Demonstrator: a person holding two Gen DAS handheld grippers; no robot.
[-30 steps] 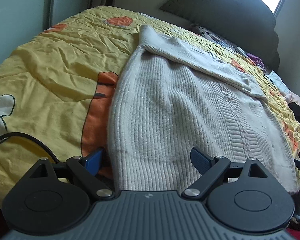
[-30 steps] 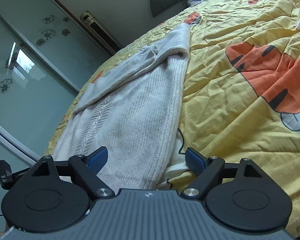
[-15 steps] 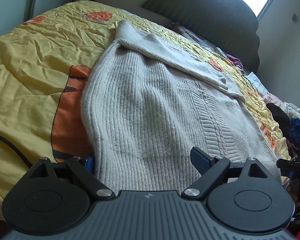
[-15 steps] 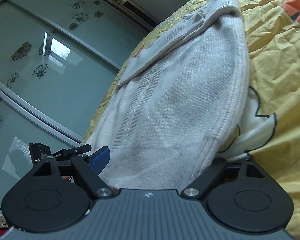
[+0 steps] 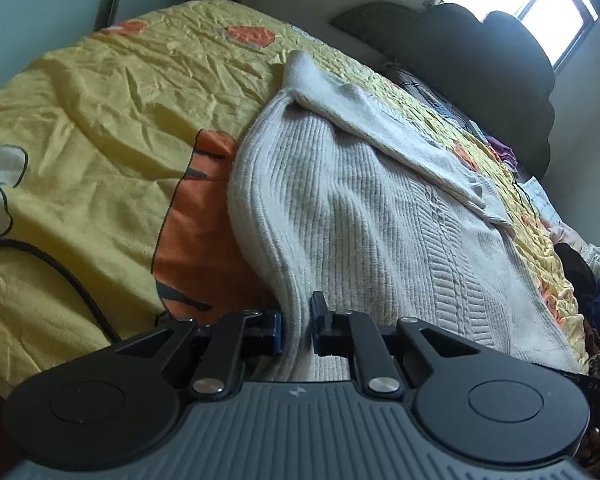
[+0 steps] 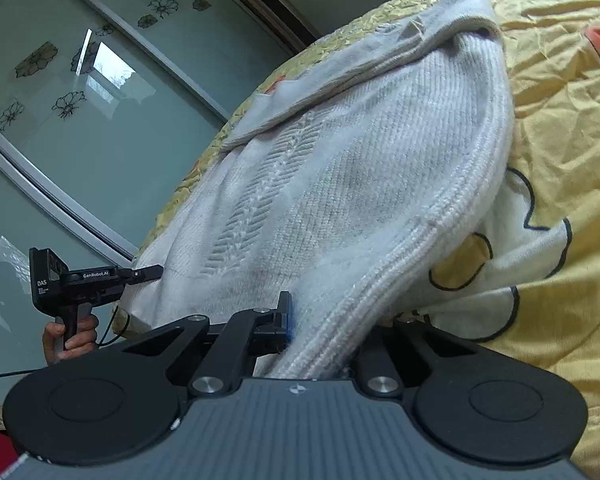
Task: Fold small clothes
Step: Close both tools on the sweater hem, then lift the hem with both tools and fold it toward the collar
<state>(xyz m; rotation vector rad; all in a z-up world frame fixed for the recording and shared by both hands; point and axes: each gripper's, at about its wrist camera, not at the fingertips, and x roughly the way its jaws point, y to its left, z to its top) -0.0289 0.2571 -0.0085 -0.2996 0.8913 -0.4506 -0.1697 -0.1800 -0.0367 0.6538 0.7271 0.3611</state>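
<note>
**Both grippers now clamped on the sweater hem**

Compared with one second ago: fingers then wide apart and short of the knit, now drawn together on it. Left gripper (image 5: 296, 330) pinched on the near left edge of the white sweater (image 5: 364, 216), the ribbed border standing up between the fingers. Right gripper (image 6: 324, 332) closed on the near right edge of the sweater (image 6: 340, 176); only the left blue-padded finger visible there, the other one hidden under the fabric. Near hem lifted a little off the quilt at both corners.

Sweater lying lengthwise on the yellow quilt (image 5: 100, 120), ribbed knit with a cable band down the middle, one sleeve folded across the far part. Faint grey marks on the knit.

Around the sweater: black cable (image 5: 72, 280) on the quilt to its left; beyond it, dark headboard (image 5: 480, 60) under a bright window (image 5: 540, 4). In the right wrist view, left gripper's handle held by a hand (image 6: 70, 338) beside the sweater's near corner, glass doors with flower pattern (image 6: 60, 80) behind.
</note>
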